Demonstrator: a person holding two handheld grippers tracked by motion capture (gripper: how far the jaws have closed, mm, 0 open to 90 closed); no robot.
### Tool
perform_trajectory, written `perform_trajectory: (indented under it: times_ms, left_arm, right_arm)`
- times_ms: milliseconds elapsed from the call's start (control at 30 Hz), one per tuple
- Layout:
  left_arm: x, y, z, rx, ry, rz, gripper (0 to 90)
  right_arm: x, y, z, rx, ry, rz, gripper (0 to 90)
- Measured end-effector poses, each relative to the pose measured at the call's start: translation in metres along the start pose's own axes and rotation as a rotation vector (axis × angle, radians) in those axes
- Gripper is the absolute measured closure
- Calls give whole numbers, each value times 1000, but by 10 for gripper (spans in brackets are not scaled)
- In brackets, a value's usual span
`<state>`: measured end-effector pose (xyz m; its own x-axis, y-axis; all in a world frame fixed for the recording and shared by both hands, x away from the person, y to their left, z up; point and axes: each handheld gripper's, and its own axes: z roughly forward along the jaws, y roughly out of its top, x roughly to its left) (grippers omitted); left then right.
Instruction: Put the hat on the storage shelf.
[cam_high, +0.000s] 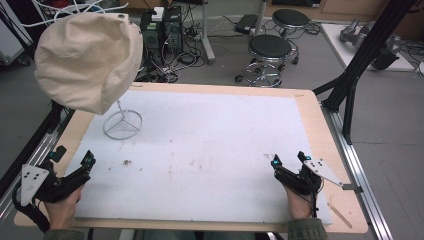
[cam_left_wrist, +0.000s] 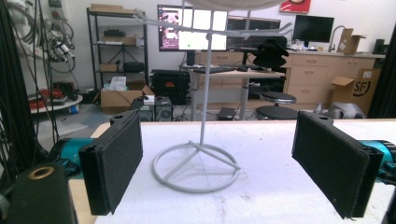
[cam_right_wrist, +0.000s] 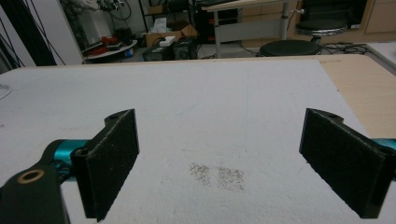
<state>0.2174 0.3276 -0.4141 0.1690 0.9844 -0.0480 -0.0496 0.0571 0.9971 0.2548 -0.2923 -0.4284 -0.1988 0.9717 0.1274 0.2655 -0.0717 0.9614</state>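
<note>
The white foam board (cam_high: 210, 150) covers almost the whole wooden table (cam_high: 310, 107), probably to give a soft and plain surface for the work. At its far left corner a cream cloth hat (cam_high: 87, 60) sits on top of a thin white wire stand (cam_high: 122, 122); the stand holds the hat high above the board, so it keeps its round shape and can be taken from below or from the sides. The ring foot of the stand lies flat on the board, directly in front of the left gripper (cam_left_wrist: 217, 158), which seems to be aimed at it. The left gripper rests at the near left edge with its jaws wide apart and nothing between them. The right gripper (cam_high: 290, 165) waits near the right edge, well apart from the hat, also wide open and empty. A small grey stain (cam_right_wrist: 217, 176) marks the board just before it.
</note>
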Motion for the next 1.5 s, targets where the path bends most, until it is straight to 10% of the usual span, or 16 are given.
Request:
perform_trajectory:
  times_ms: [400, 867, 1200, 1500]
  left_arm:
    - [10, -14, -2, 20, 34, -56, 166]
    - [-1, -27, -1, 58, -8, -67, 166]
    - [0, -29, -1, 60, -18, -84, 168]
    - [0, -28, 1, 56, -26, -84, 171]
  right_arm:
    - [7, -2, -5, -49, -51, 2, 110]
    - [11, -4, -4, -32, 1, 6, 111]
    - [-1, -8, -3, -31, 10, 120, 111]
    - [-1, -9, -4, -22, 12, 106, 111]
